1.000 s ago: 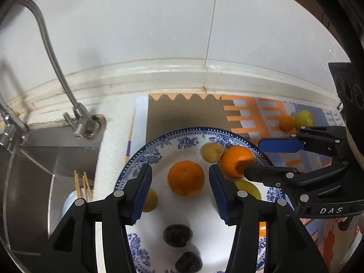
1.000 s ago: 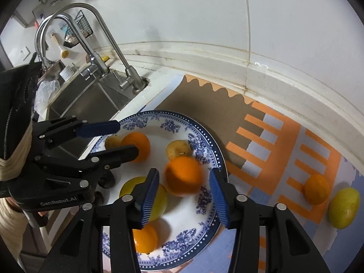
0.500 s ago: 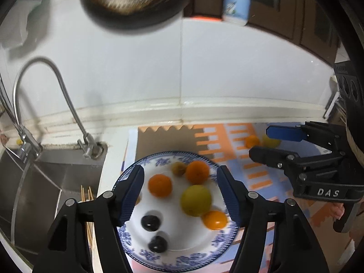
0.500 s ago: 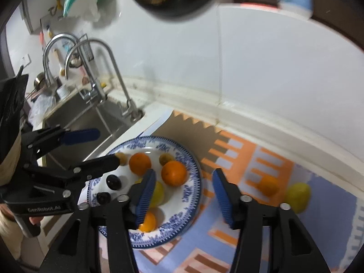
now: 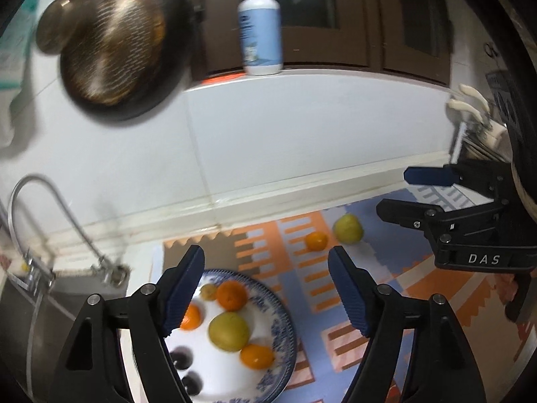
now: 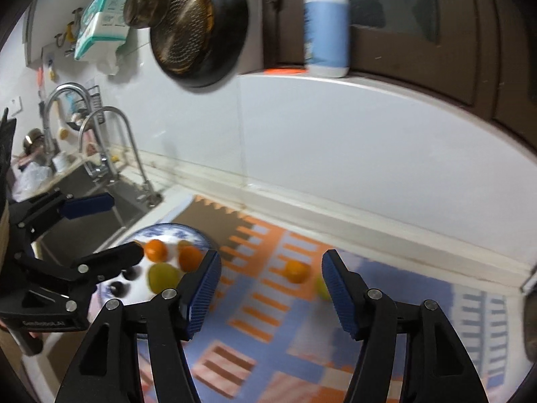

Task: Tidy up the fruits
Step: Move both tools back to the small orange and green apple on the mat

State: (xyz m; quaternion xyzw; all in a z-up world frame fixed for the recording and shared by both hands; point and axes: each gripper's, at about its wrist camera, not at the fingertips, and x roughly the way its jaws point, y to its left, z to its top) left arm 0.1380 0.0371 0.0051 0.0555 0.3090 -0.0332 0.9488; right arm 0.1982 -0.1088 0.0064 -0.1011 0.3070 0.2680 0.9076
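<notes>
A blue-and-white plate (image 5: 285, 329) lies on the patterned mat and holds several fruits: oranges (image 5: 231, 295), a yellow-green fruit (image 5: 229, 331) and dark plums (image 5: 181, 357). A loose orange (image 5: 316, 240) and a yellow-green fruit (image 5: 348, 228) lie on the mat near the wall. My left gripper (image 5: 266, 290) is open and empty, raised above the plate. My right gripper (image 6: 270, 294) is open and empty, raised above the mat; the plate (image 6: 198, 235) and loose orange (image 6: 295, 272) show below it. Each gripper also appears in the other's view.
A steel sink with a curved tap (image 5: 43, 208) sits left of the plate. A dark pan (image 5: 114, 57) hangs on the white wall. A blue soap bottle (image 5: 260, 23) stands on the ledge above. The patterned mat (image 5: 386, 295) covers the counter.
Both grippers have risen and pulled back from the plate. The orange that sat between my right fingers now lies on the plate. The wall, pan and bottle came into view.
</notes>
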